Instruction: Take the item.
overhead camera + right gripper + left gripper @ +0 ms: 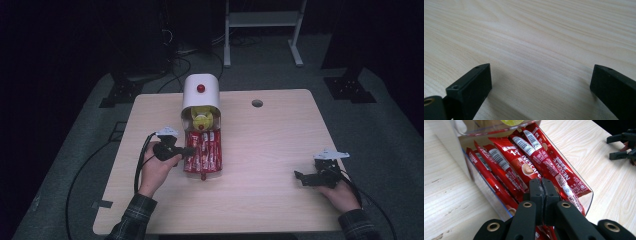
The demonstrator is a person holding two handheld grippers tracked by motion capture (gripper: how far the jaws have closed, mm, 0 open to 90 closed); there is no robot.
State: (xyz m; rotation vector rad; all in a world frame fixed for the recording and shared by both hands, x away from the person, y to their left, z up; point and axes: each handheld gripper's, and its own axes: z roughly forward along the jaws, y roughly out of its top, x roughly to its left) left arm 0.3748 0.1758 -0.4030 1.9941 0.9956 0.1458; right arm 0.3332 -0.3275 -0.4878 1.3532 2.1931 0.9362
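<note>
Reaching forward with our left hand, we hold the left gripper (541,185) level over the near end of the clear tray (587,202), its jaws pressed together with nothing between them. The red coffee sticks (529,167) lie just ahead and beneath. Our right gripper (303,178) rests on the table (529,37), jaws wide apart. The yellow thing (201,120) under the white cover (200,95) is hard to make out.

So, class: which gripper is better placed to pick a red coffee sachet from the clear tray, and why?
Left. The left gripper hangs shut right over the red sachets in the clear tray; the right gripper rests open, far off across the table.
</note>
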